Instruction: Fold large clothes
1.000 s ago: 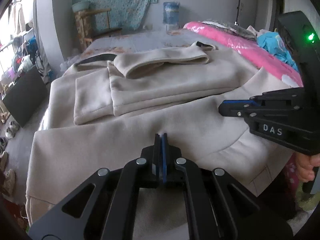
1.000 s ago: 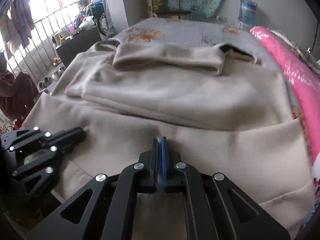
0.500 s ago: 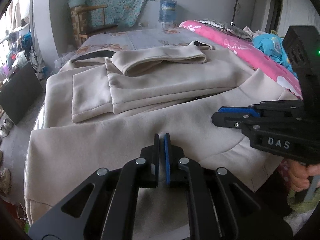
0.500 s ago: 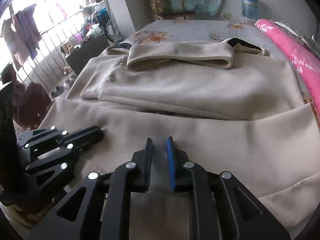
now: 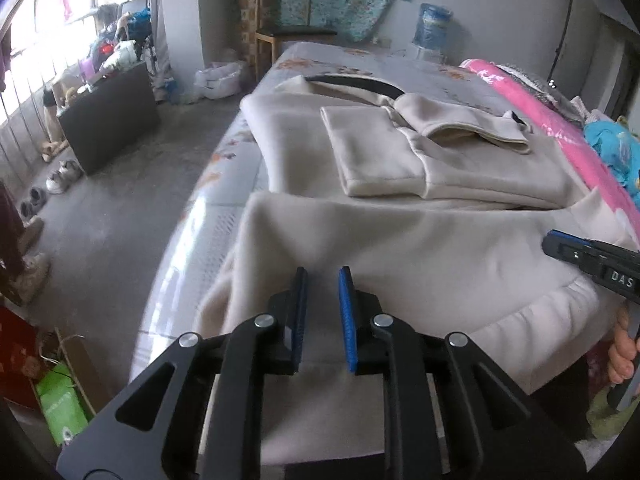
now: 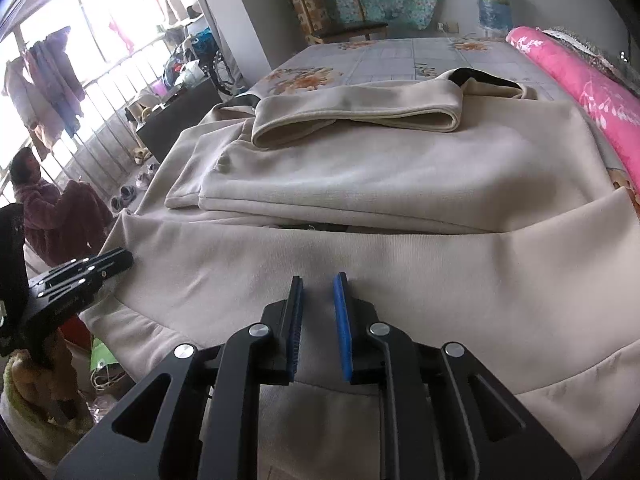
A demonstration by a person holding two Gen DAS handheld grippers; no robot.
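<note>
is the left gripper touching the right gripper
Apart. In the left wrist view the right gripper sits far off to the side of the left gripper, with a wide stretch of beige coat between them.

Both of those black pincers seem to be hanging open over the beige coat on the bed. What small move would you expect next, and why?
Probably the left gripper slides to the coat's near-left edge and pinches it. Both grippers, the right gripper too, have just opened with nothing pinched; the sleeves are already folded in and the lower half lies flat, unfolded.
</note>
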